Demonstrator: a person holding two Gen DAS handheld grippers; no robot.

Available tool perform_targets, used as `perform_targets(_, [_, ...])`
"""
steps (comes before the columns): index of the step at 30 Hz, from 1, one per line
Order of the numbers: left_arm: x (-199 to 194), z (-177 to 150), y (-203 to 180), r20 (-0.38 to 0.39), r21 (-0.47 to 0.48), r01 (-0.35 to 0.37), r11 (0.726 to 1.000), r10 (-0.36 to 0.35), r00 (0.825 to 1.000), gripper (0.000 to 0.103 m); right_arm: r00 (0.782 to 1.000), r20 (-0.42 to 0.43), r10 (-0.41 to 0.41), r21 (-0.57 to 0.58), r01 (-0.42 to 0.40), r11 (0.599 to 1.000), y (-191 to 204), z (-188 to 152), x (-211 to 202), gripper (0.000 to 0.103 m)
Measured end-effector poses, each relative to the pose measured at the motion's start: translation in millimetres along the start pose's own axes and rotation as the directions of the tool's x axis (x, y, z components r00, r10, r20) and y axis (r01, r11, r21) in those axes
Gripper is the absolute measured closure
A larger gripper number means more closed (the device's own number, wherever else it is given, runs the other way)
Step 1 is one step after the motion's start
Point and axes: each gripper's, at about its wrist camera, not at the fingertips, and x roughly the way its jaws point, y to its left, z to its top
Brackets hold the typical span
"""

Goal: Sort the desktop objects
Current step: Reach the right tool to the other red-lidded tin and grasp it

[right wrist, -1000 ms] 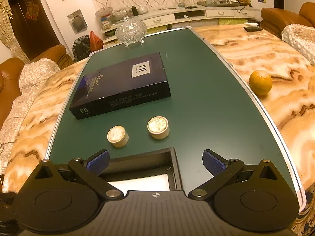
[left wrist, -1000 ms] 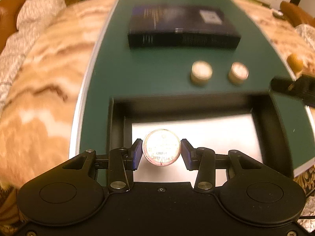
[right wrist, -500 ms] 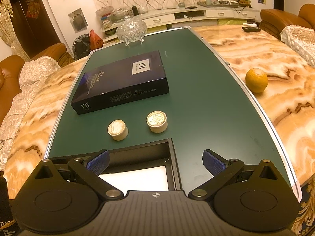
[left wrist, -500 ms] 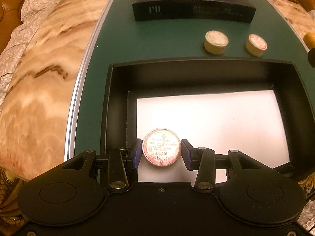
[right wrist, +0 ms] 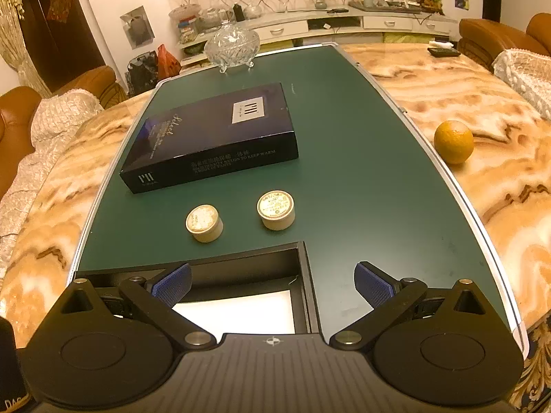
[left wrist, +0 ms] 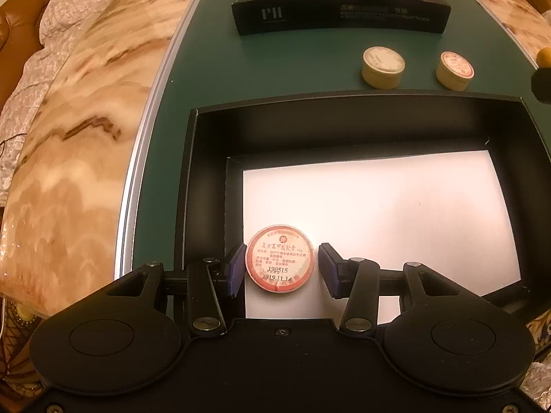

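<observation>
Since the earlier frame the left gripper [left wrist: 282, 266] has sunk into the black tray [left wrist: 206, 186], and its jaws have just been opening: the right pad now stands clear of the red-labelled tin [left wrist: 279, 258], which sits on the tray's white floor, near its left wall. The right gripper [right wrist: 272, 284], spread and empty, hovers at the tray's right edge, nearer the two cream tins [right wrist: 275, 210] beyond the tray's far wall.

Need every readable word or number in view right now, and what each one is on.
"190515" and below it "2019.11.1", last digits unclear: lid of the round tin; its Chinese text is too small to read.
"Select", "TO KEEP WARM": dark box.
The two other small tins' labels are blurred.
</observation>
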Motion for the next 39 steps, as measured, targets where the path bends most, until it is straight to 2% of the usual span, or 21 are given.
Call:
perform_targets(8, [-8.2,0.6,1.5,0.027,0.001,0.012,1.0,-0.012,1.0,0.037,1.0,-0.013,-0.026,-0.034,0.026,0.999,5.2,9.0,14.5,0.0])
perform_targets(17, [-23.3,0.0,8.5,0.056,-0.02,0.049,0.999,-0.048,0.997,0.034,0.997,-0.05,-0.053,-0.091,0.048,0.995,7.5,36.0,57.7,0.001])
perform_targets(19, [-26.9,0.2,10.4,0.065,-0.023,0.055,0.998,-0.054,0.996,0.033,0.996,-0.066,-0.056,-0.101,0.049,0.994,7.4,42.9,72.4,0.004])
perform_targets(23, [-29.8,0.9,14.5,0.072,-0.029,0.065,0.997,-0.063,0.995,0.032,0.991,-0.112,-0.068,-0.107,0.056,0.993,6.6,51.6,101.8,0.019])
perform_targets(27, [-28.1,1.0,20.3,0.07,-0.04,0.083,0.996,-0.08,0.994,0.032,0.986,-0.151,-0.074,-0.113,0.057,0.992,7.9,53.0,123.7,0.026])
perform_targets(35, [-25.6,0.5,21.1,0.061,-0.035,0.088,0.996,-0.086,0.994,0.032,0.983,-0.162,-0.09,-0.124,0.07,0.99,10.2,54.5,142.9,0.028])
perform_targets(39, [-26.0,0.1,21.4,0.06,-0.037,0.089,0.995,-0.087,0.994,0.032,0.981,-0.178,-0.081,-0.117,0.06,0.991,10.2,56.2,147.8,0.045])
